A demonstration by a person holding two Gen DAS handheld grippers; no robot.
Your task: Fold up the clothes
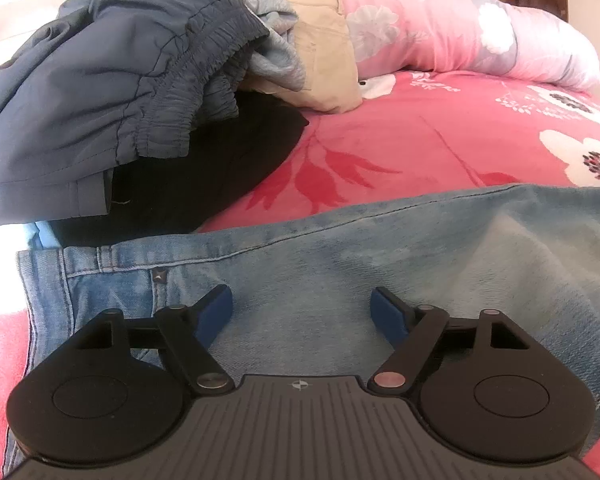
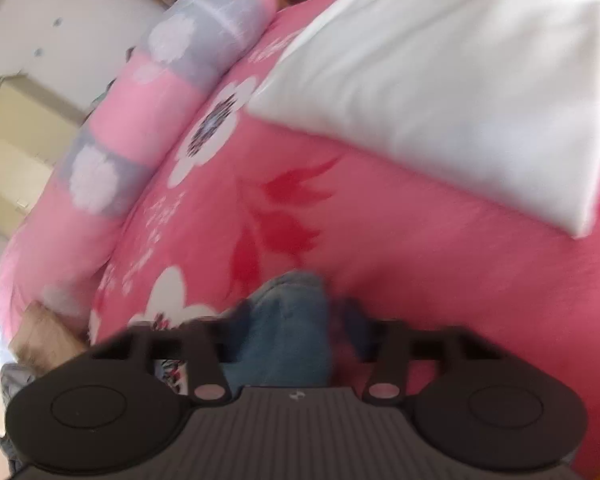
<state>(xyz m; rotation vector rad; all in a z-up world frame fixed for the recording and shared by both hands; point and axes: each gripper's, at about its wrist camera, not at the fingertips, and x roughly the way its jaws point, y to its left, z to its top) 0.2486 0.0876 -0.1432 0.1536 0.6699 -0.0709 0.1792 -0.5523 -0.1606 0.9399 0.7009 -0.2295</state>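
Light blue jeans (image 1: 340,248) lie flat across the pink flowered bed sheet (image 1: 400,148), waistband and belt loops at the left. My left gripper (image 1: 302,312) hovers just over the jeans near the waist, open, its blue pads (image 1: 216,312) wide apart with nothing between them. In the blurred, tilted right wrist view, a bunched fold of the jeans (image 2: 288,320) fills the gap between the fingers of my right gripper (image 2: 294,322), which is shut on it just above the sheet (image 2: 420,260).
A pile of clothes sits behind the jeans: a dark blue garment (image 1: 100,92), a grey one (image 1: 272,52), beige trousers (image 1: 328,52) and a black one (image 1: 228,168). A rolled pink duvet (image 1: 460,28) lines the far edge. A white folded cloth (image 2: 440,80) lies on the bed.
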